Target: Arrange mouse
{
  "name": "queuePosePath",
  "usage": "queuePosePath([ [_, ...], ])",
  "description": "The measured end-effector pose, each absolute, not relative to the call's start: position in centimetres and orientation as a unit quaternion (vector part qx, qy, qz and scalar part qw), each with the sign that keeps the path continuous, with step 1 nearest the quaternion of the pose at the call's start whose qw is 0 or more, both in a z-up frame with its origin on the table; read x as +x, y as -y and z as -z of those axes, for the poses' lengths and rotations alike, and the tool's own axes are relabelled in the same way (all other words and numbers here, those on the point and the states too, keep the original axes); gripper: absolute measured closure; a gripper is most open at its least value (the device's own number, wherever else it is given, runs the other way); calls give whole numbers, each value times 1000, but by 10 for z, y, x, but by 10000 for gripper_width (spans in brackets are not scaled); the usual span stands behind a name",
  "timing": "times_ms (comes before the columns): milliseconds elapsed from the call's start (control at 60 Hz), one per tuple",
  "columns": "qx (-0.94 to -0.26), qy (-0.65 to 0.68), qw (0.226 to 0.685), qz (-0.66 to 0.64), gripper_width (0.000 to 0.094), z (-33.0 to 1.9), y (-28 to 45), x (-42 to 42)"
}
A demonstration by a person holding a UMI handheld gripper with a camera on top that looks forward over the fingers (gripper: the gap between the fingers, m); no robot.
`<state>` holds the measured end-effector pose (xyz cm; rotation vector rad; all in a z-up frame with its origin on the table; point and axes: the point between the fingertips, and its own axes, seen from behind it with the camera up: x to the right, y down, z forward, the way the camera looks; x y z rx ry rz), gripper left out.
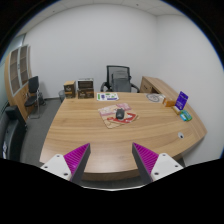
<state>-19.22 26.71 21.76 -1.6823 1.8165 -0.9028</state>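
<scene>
A small dark mouse (120, 115) rests on a pink-and-tan mat (119, 117) near the middle of a big wooden table (85, 135). My gripper (111, 158) hovers at the table's near edge, well short of the mouse. Its two fingers (72, 158) with magenta pads stand wide apart, open, with only bare tabletop between them.
A purple box (181, 99) and a small teal object (184, 116) sit at the table's right end. Papers (107, 97) and another item (155, 98) lie on the far side. A black office chair (120, 78) stands beyond the table, another chair (35, 95) at left, shelves behind.
</scene>
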Motion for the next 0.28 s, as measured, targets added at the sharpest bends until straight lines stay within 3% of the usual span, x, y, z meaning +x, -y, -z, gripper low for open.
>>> queuePosePath([
  [283,-624,-657,254,338,69,-222,-257,-203],
])
